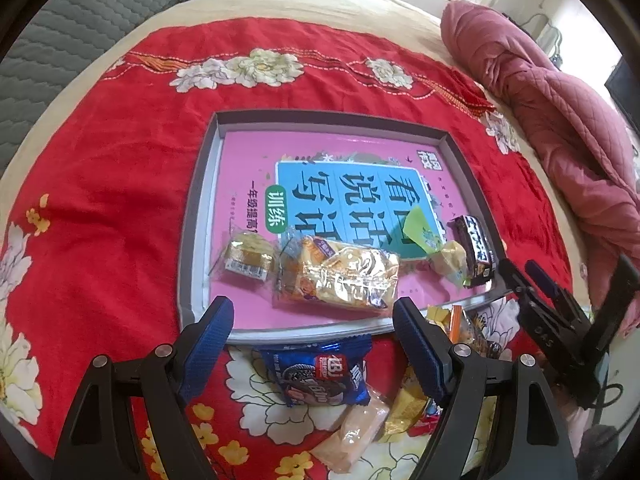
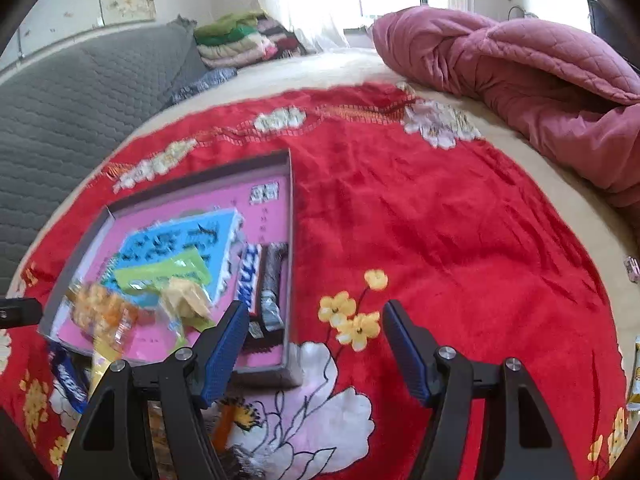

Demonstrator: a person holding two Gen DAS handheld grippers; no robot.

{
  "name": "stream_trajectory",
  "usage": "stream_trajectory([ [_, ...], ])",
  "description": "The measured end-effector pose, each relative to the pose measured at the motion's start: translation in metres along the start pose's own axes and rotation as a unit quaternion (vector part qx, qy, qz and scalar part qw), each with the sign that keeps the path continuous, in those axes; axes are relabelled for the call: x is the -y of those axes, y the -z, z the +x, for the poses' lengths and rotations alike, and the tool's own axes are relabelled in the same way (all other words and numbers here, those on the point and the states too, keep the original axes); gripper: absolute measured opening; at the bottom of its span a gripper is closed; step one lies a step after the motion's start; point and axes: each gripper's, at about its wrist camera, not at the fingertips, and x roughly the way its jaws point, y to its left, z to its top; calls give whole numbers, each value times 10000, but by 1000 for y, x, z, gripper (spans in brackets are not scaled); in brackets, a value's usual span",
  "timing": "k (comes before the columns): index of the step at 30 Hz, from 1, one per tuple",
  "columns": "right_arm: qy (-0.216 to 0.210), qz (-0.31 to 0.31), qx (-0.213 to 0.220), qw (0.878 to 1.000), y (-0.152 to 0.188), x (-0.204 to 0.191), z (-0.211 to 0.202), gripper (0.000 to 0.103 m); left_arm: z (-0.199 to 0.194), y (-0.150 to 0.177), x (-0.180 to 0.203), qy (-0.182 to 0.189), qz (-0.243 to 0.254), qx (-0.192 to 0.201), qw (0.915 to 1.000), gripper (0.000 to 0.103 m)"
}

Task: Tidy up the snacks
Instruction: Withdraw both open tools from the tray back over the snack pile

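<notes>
Snacks are placed relative to the grey tray point(image 1: 200, 216), read left to right: a gold-wrapped cake point(image 1: 246, 258), a crinkly clear pack of biscuits point(image 1: 340, 276), a pale wrapped sweet point(image 1: 450, 258) and a dark bar point(image 1: 474, 248) lie inside it; a blue cookie packet point(image 1: 316, 372) lies just outside its near rim. All look light, soft and slippery; foil likely crushes, so grip each across its middle. The left gripper point(image 1: 312, 320) hangs released over the near rim, nothing between its jaws. The right gripper point(image 2: 312, 328) is released too, jaws apart over bare red blanket point(image 2: 440, 220) right of the tray. Only the left view shows the loose pile; only the right view shows a stray packet point(image 2: 636, 376) far right.
</notes>
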Motion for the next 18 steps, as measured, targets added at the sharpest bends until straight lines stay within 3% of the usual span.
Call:
stream_trajectory([
  [7, -356, -29, 426, 9985, -10, -11, -39, 69, -15, -3, -10, 47, -130, 145, 9998, 83],
  [18, -620, -67, 433, 9971, -8, -23, -62, 70, -31, 1, -20, 141, -199, 237, 9994, 83],
])
